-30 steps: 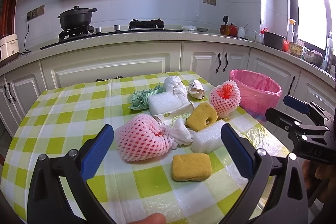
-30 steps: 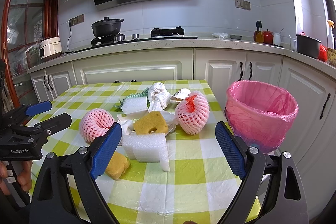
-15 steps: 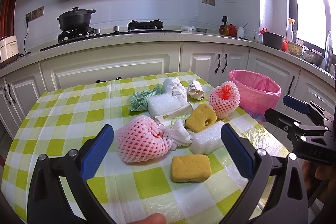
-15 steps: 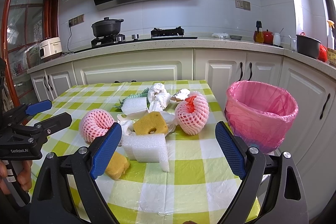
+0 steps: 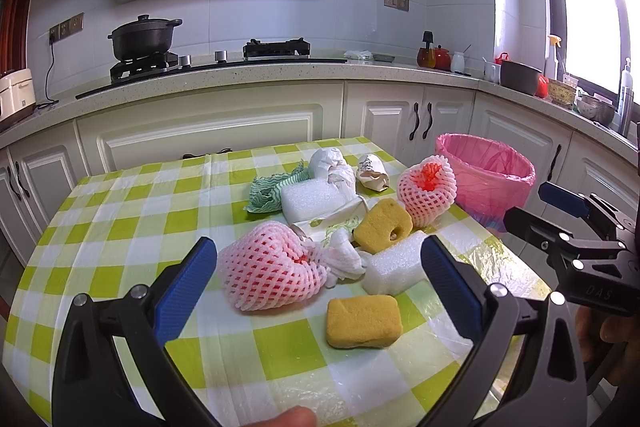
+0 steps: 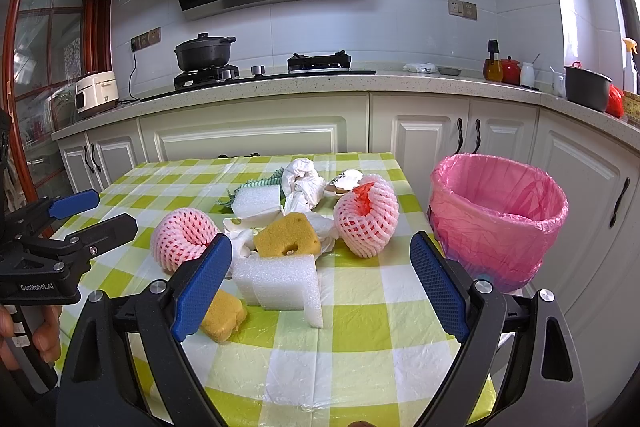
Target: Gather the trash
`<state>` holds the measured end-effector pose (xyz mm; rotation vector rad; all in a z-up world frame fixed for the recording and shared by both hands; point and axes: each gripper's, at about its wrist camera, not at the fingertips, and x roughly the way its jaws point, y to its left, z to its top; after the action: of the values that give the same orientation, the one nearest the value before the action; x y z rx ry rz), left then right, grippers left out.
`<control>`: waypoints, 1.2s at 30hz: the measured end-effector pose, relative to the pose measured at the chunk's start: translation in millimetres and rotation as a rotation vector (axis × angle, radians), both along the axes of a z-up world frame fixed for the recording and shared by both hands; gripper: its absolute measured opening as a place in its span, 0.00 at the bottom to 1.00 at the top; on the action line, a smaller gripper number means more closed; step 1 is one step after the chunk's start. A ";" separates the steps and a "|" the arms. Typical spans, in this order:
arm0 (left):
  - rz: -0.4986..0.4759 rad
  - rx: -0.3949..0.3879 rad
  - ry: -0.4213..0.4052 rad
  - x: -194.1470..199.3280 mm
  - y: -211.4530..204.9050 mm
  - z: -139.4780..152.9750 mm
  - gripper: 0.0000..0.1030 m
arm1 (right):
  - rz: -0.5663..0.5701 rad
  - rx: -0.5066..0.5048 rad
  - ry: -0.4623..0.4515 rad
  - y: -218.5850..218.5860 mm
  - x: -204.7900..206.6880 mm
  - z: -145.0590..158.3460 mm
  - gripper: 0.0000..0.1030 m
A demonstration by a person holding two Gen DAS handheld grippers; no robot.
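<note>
Trash lies heaped mid-table on the green-checked cloth; the left gripper hangs over the near edge with its blue fingers spread wide and nothing between them, and the right gripper is equally wide apart and holds nothing. Nearest the left one sit a pink foam net and a flat yellow sponge; a white foam block stands just ahead of the right one, partly covering that sponge in its view. Behind come a second sponge with a hole, crumpled paper, another foam pad, a green cloth, white wrappers and a second net with something red inside, too shrouded to identify. The pink-lined bin stands off the table's right edge, its base cut off by the right finger; counter, stove and black pot lie well behind.
</note>
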<state>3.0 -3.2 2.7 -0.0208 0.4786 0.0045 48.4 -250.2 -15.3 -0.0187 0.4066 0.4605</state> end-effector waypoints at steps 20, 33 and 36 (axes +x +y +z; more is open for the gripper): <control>-0.001 0.001 -0.002 2.3 -0.8 3.5 0.96 | 0.000 0.000 0.000 0.2 -0.3 -0.3 0.83; 0.001 -0.001 -0.002 2.1 -0.6 3.3 0.96 | -0.002 0.000 0.000 0.7 -0.6 -0.3 0.83; 0.004 -0.004 0.000 2.9 -0.1 4.5 0.96 | -0.002 -0.001 0.003 0.4 -1.0 0.0 0.83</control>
<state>5.9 -3.3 7.1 -0.0255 0.4787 0.0074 47.4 -249.8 -15.3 -0.0185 0.4096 0.4587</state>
